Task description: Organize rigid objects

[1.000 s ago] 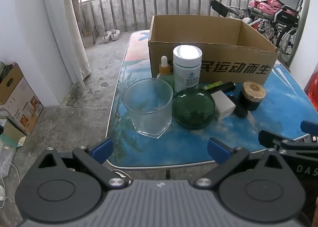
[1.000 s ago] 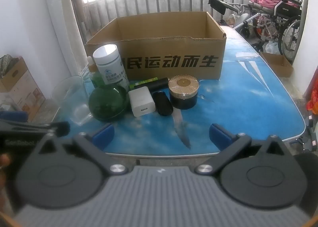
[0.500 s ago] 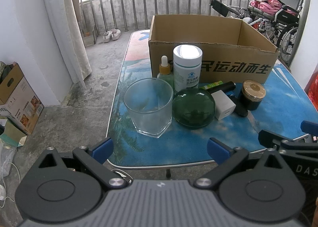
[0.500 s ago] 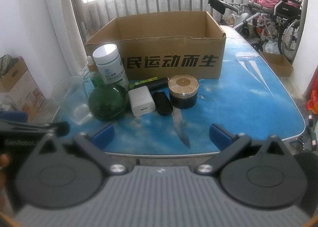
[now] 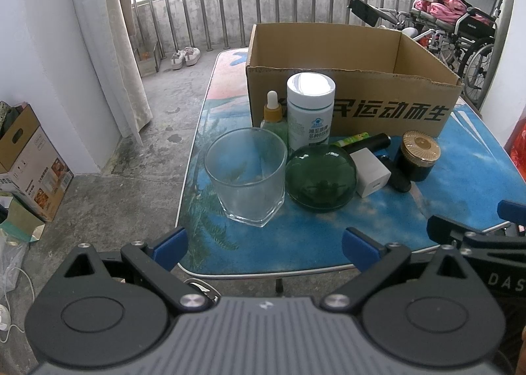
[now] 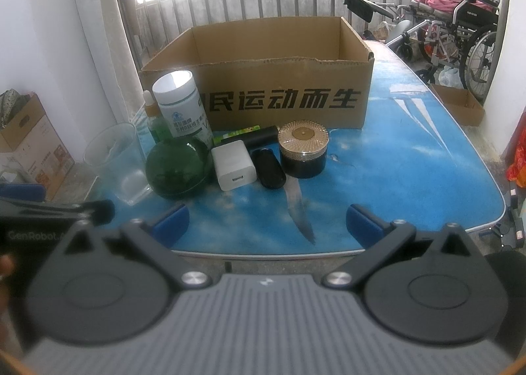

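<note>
An open cardboard box stands at the back of the blue table. In front of it sit a clear glass, a green glass dome, a white bottle, a dropper bottle, a white charger, a black oval case and a gold-lidded jar. My left gripper and right gripper hover open at the table's near edge, holding nothing.
A green tube and a black cylinder lie against the box. Wheelchairs stand at the far right. Cartons sit on the floor at left, shoes by the railing. A small carton lies right of the table.
</note>
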The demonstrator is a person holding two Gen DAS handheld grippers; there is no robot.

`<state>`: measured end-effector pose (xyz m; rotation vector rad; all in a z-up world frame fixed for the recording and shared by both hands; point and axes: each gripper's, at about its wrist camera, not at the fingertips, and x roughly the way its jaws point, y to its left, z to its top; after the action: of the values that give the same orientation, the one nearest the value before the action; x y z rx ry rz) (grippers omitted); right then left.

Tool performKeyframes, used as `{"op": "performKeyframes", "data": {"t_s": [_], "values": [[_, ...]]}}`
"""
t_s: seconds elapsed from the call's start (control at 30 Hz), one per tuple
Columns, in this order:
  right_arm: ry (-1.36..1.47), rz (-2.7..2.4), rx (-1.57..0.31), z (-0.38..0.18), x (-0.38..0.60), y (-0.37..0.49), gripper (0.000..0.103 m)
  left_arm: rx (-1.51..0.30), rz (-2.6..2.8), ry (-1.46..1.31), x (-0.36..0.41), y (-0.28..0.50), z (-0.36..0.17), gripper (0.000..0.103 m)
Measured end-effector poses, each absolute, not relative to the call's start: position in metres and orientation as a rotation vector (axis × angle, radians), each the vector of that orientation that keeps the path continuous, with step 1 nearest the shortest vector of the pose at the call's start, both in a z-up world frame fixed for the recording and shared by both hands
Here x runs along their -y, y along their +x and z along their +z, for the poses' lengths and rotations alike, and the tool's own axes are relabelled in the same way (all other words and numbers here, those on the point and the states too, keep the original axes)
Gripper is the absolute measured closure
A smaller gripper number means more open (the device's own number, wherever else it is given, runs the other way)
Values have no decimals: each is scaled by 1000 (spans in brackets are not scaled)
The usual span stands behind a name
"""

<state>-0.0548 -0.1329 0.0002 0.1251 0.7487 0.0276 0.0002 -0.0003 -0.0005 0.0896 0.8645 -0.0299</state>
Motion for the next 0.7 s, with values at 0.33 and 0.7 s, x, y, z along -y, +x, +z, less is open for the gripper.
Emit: {"op": "performKeyframes", "data": {"t_s": [0.33,0.7], "values": [[128,24,-753,-4,134,-56,1,-866,-30,90,2,-1,0,3],[130,23,-758,-5,134,-54,1,-870,-30,91,0,-2,-5,4]]}}
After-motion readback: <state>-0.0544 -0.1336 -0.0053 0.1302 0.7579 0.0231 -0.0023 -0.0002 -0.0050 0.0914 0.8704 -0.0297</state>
